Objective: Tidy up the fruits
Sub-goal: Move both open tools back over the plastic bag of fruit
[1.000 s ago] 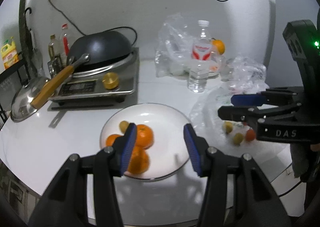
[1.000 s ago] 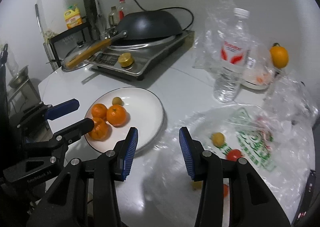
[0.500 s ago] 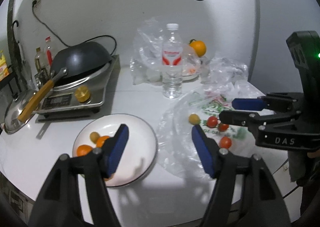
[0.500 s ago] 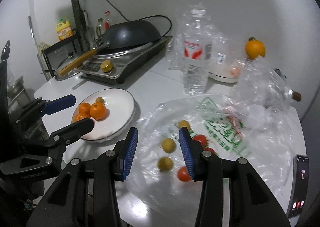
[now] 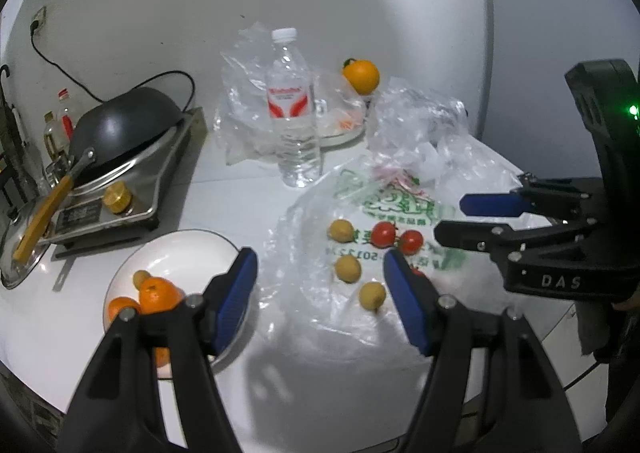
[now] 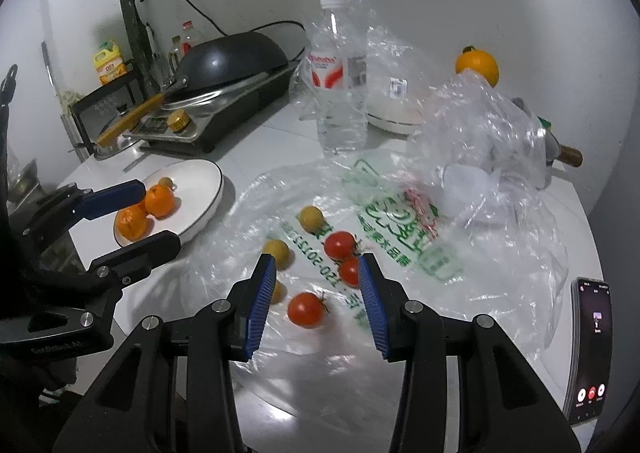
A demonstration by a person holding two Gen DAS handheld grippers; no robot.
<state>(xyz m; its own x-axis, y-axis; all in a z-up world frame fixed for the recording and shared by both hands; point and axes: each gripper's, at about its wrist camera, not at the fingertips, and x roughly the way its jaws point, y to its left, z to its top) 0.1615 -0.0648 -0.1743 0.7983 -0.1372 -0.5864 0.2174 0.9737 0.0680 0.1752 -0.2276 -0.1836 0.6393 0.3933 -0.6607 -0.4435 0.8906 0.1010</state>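
The letters "DAS" stand in pale print on the black body of the right tongs (image 5: pixel 450 219). The flat plastic bag (image 6: pixel 400 229) carries green printing with a row of digits, seen upside down, of which "150-2012" can about be made out; its other green characters are too blurred to read. The water bottle (image 6: pixel 340 69) wears a red and white label whose red wording stays illegible. Faint lettering on the left tongs' (image 6: pixel 154 217) body cannot be read.
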